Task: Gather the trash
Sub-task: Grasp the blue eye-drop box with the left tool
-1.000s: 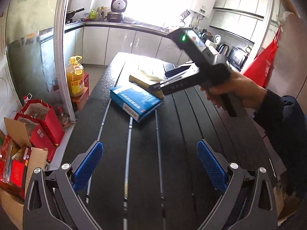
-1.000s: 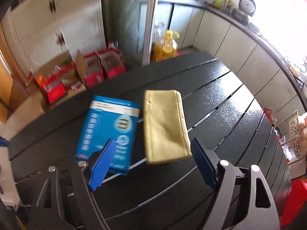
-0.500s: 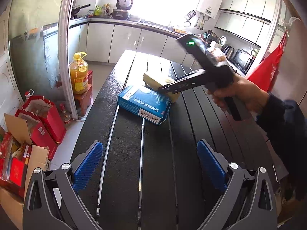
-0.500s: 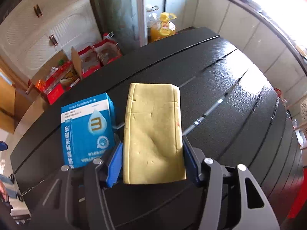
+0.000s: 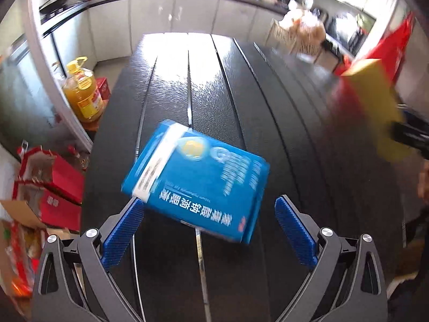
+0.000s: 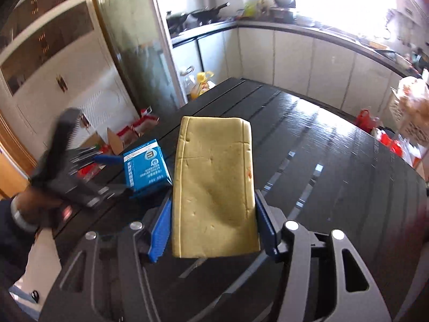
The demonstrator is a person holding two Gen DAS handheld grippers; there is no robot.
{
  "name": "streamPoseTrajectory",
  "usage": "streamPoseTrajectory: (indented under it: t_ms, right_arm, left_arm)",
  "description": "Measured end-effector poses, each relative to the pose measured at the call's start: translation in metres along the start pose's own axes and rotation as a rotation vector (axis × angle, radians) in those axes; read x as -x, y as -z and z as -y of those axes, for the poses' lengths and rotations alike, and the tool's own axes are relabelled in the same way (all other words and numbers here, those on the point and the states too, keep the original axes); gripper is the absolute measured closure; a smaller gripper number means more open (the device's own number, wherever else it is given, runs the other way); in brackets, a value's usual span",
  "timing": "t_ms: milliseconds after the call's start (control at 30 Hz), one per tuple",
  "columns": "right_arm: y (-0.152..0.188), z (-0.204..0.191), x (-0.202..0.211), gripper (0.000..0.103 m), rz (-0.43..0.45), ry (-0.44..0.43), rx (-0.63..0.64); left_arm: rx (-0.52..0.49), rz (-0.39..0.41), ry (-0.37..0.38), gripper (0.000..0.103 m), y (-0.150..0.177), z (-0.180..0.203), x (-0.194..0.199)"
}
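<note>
A blue box (image 5: 198, 179) lies flat on the black slatted table (image 5: 241, 86). My left gripper (image 5: 209, 230) is open, its blue pads on either side of the box's near end, not touching it. My right gripper (image 6: 213, 222) is shut on a flat yellow pack (image 6: 214, 185) and holds it above the table. The yellow pack also shows blurred at the right of the left wrist view (image 5: 375, 102). The blue box (image 6: 146, 167) and my left gripper (image 6: 112, 173) show at the left of the right wrist view.
A yellow oil bottle (image 5: 81, 91) and red boxes (image 5: 51, 182) stand on the floor left of the table. A red bag (image 5: 388, 45) hangs at the right. Kitchen counters (image 6: 321, 35) run behind the table. A basket (image 6: 410, 112) sits at the far right.
My right gripper has lifted the yellow pack off the table and swung it right. My left gripper has moved forward to the blue box, which now lies between its open pads.
</note>
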State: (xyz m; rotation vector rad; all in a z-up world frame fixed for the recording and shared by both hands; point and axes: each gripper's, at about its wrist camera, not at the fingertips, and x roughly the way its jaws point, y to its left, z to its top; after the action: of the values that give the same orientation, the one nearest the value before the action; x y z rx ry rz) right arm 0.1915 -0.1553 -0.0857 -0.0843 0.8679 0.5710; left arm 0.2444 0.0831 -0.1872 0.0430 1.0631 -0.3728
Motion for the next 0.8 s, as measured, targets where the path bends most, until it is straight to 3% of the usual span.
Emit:
streamPoseTrajectory:
  t_ms: [133,367,467,533,600,700,767,800]
  right_arm:
    - [0.020,0.017,0.033,0.046,0.028,0.014,-0.023]
    - [0.038,0.019,0.057,0.046,0.069,0.004,-0.047]
    - [0.043,0.016,0.060,0.046,0.083,-0.010,-0.059]
    - [0.048,0.016,0.064,0.046,0.093,-0.015,-0.065]
    - [0.050,0.015,0.066,0.046,0.099,-0.016,-0.070]
    - [0.053,0.016,0.070,0.046,0.101,-0.019,-0.076]
    - [0.055,0.018,0.072,0.046,0.103,-0.019,-0.076]
    - [0.055,0.018,0.073,0.046,0.105,-0.022,-0.077]
  left_arm:
    - [-0.066,-0.074,-0.007,0.008,-0.006,0.009,-0.026]
    - [-0.151,-0.061,-0.077,0.012,-0.003,0.025,-0.040]
    - [-0.144,-0.017,-0.081,0.039,-0.002,0.030,-0.034]
    - [-0.112,0.010,-0.059,0.076,-0.002,0.025,-0.030]
    - [-0.106,0.017,-0.064,0.102,-0.005,0.026,-0.030]
    - [-0.109,0.023,-0.057,0.102,-0.002,0.028,-0.030]
    - [-0.098,0.033,-0.041,0.091,-0.004,0.026,-0.025]
    - [-0.074,0.036,-0.024,0.056,-0.006,0.025,-0.019]
